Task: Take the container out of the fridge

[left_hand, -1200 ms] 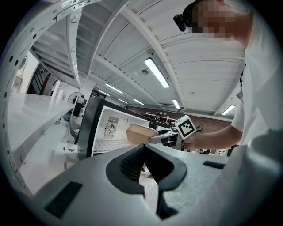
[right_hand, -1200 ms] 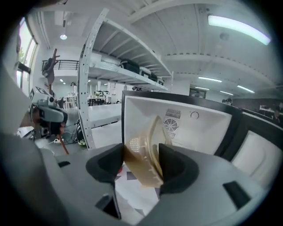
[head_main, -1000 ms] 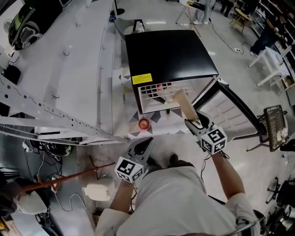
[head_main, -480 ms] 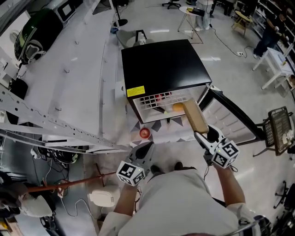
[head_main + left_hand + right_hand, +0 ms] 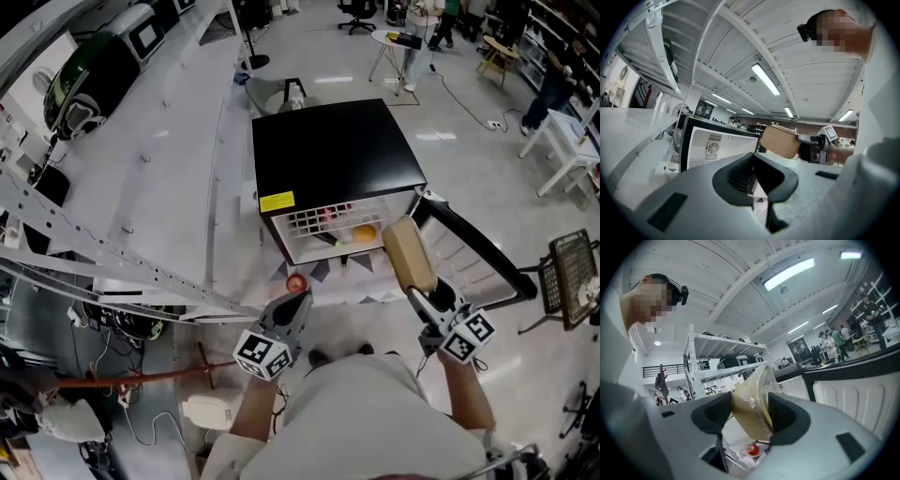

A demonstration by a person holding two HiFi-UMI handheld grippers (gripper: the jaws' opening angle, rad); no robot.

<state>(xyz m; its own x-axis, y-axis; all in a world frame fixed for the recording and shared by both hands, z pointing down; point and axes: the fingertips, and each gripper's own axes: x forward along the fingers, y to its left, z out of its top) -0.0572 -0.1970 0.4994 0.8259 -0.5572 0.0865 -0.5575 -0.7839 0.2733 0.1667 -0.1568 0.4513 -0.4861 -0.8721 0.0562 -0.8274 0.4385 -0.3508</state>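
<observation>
Head view: we cannot see into the fridge (image 5: 337, 150). Its black top covers all but the front of the wire shelf (image 5: 323, 225), where an orange item (image 5: 364, 232) and red ones (image 5: 328, 211) are too small to name. The container (image 5: 410, 255) has its near end buried in the right gripper (image 5: 419, 293).

Right gripper view: the container blocks most of what lies ahead. We cannot identify the small red thing (image 5: 752, 449) below it.

Left gripper view: the left gripper (image 5: 753, 157) hides the fridge's lower part.

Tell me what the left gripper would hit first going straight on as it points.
Most likely the open fridge, ahead of the left gripper; the apple lies below its line. Depth is unclear.
</observation>
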